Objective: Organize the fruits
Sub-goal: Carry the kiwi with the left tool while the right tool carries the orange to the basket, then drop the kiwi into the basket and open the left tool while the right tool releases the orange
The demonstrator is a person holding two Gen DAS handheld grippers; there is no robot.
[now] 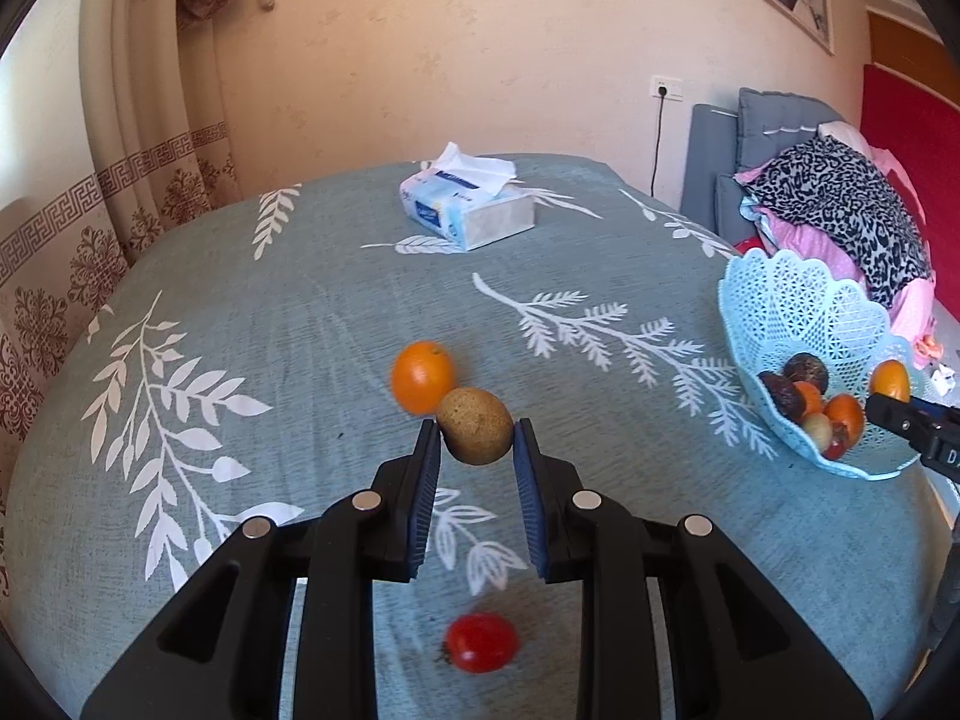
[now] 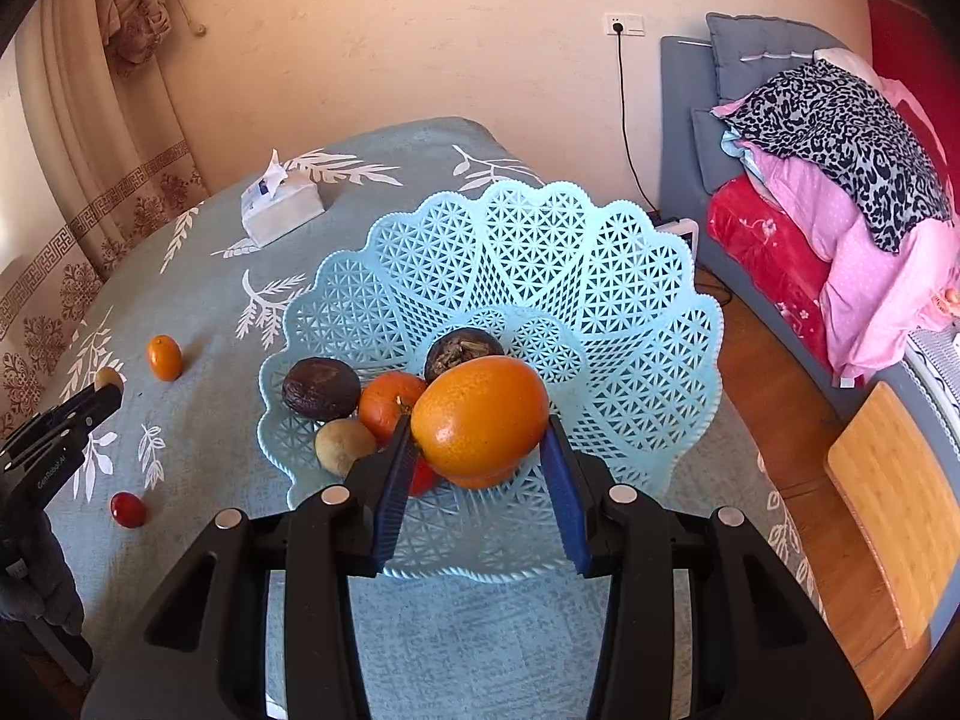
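My left gripper [image 1: 475, 435] is shut on a brown kiwi [image 1: 474, 425], held just above the teal leaf-print tablecloth. A small orange [image 1: 422, 376] lies right behind it and a cherry tomato [image 1: 482, 642] lies nearer the camera. My right gripper [image 2: 480, 435] is shut on a large orange [image 2: 480, 415] and holds it over the light-blue lattice fruit basket [image 2: 630, 312]. The basket holds two dark fruits [image 2: 321, 387], an orange one [image 2: 390, 399], a kiwi [image 2: 343, 445] and a red one, partly hidden.
A tissue box [image 1: 465, 204] stands at the far side of the table. The basket [image 1: 798, 300] sits near the table's right edge. A bed with piled clothes [image 2: 828, 138] and a wooden chair [image 2: 900, 504] stand to the right.
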